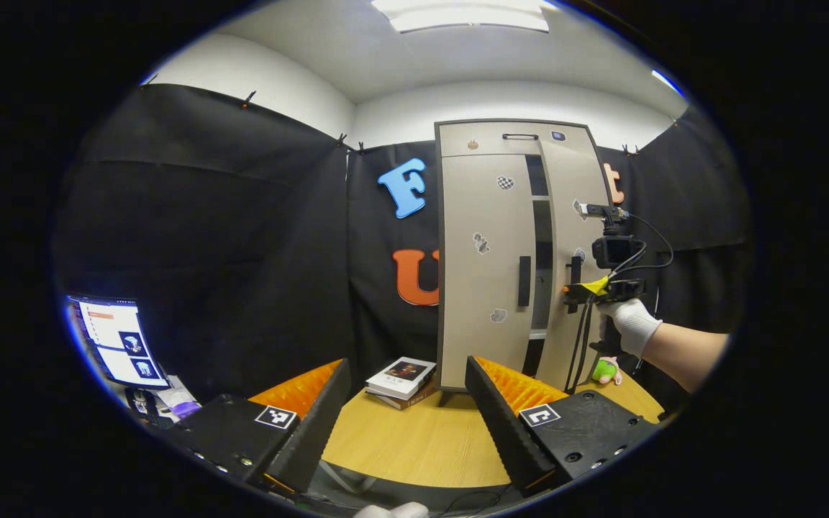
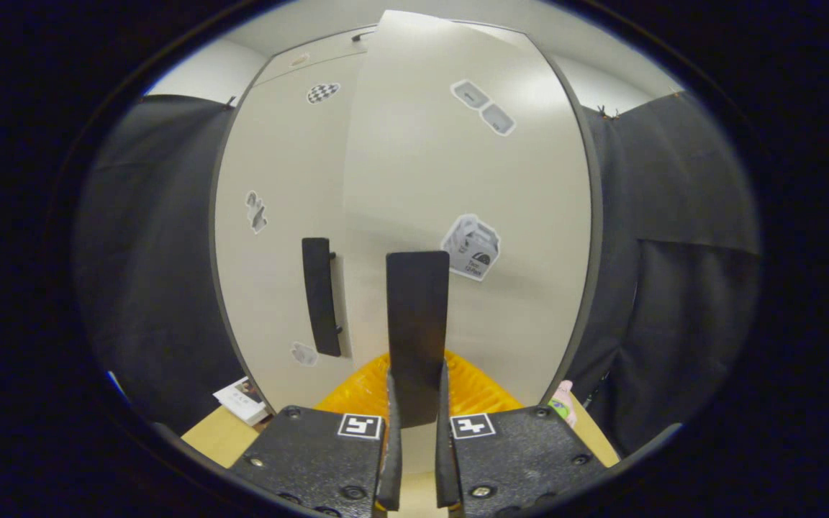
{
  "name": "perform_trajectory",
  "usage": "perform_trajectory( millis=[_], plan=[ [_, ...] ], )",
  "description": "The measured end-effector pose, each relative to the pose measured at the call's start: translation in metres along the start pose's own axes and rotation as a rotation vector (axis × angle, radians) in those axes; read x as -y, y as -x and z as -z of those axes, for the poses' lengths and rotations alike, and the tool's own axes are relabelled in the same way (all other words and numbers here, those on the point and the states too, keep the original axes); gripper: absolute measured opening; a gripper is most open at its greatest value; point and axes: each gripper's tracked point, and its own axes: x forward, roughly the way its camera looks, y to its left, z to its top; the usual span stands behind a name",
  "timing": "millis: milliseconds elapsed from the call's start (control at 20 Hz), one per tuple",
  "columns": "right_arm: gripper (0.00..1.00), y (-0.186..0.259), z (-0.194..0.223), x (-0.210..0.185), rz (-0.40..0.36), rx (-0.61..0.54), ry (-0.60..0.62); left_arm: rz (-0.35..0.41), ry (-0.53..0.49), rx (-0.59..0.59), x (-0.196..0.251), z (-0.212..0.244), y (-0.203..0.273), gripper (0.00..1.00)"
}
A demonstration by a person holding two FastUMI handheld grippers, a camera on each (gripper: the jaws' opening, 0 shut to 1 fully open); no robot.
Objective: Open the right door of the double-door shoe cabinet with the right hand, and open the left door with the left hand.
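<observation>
The left gripper (image 1: 407,421) is held back from the cabinet (image 1: 490,252) with fingers spread wide; the right gripper (image 2: 417,403), in a gloved hand (image 1: 627,324), pinches the cabinet's right door handle (image 2: 418,334).

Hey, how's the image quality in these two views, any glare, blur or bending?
Left gripper view: sharp, ceiling light blown out, fisheye bows the cabinet edges. Right gripper view: right door bulges strongly, soft sheen near its top, handle between the right gripper fingers crisp.
</observation>
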Motion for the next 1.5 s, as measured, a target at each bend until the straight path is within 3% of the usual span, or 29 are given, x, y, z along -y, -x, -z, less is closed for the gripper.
perform_trajectory(
  millis=[550, 900, 1200, 1400, 1500],
  plan=[
    [0.16, 0.038, 0.005, 0.039, 0.026, 0.028, 0.011, 0.071, -0.009, 0.0, 0.028, 0.006, 0.003, 0.96],
    [0.08, 0.036, 0.003, 0.051, 0.005, 0.046, 0.038, 0.133, -0.013, 0.002, 0.051, 0.002, -0.006, 0.96],
    [0.04, 0.036, 0.003, 0.079, 0.106, 0.043, 0.048, 0.168, 0.004, -0.002, 0.067, 0.004, -0.013, 0.96],
    [0.04, 0.039, 0.004, 0.101, 0.148, 0.035, 0.039, 0.192, 0.002, -0.007, 0.079, 0.002, -0.02, 0.96],
    [0.04, 0.038, 0.004, 0.103, 0.133, 0.035, 0.012, 0.207, -0.001, -0.012, 0.082, 0.004, -0.023, 0.96]
  ],
)
